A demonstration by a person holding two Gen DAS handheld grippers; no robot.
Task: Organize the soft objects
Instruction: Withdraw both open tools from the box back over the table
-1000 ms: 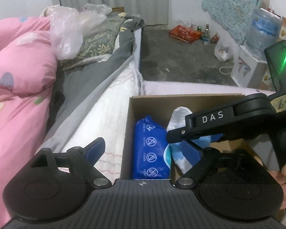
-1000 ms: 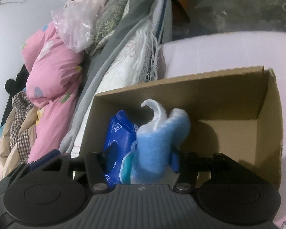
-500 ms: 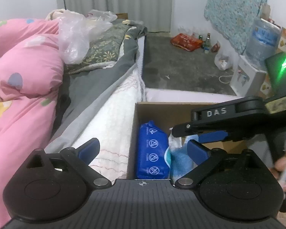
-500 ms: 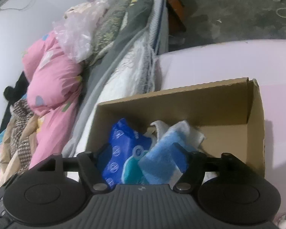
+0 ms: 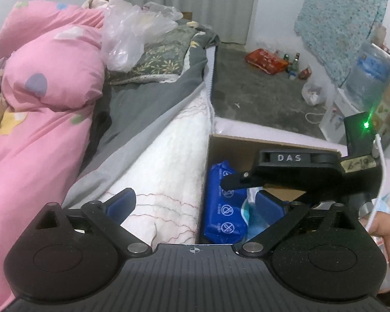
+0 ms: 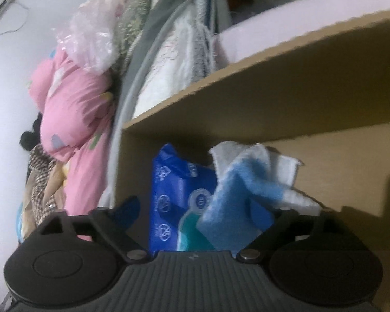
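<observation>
A brown cardboard box stands on the bed, open at the top. Inside at its left end stands a blue pack of wipes, also seen in the left wrist view as the wipes pack. A blue and white towel lies slumped against the pack. My right gripper reaches low into the box with its jaws wide open; the towel lies loose between them. My left gripper is open and empty over the box's left wall. The right gripper's black body crosses above the box.
A pink quilt, a clear plastic bag and grey bedding lie left of the box. A white quilted pad borders it. On the floor behind are a red bag and a water jug. A hand is at right.
The right gripper opened and let go of the towel, which dropped from upright to slumped in the box; the gripper sank closer to the box. The left gripper opened wider and drew back left.
</observation>
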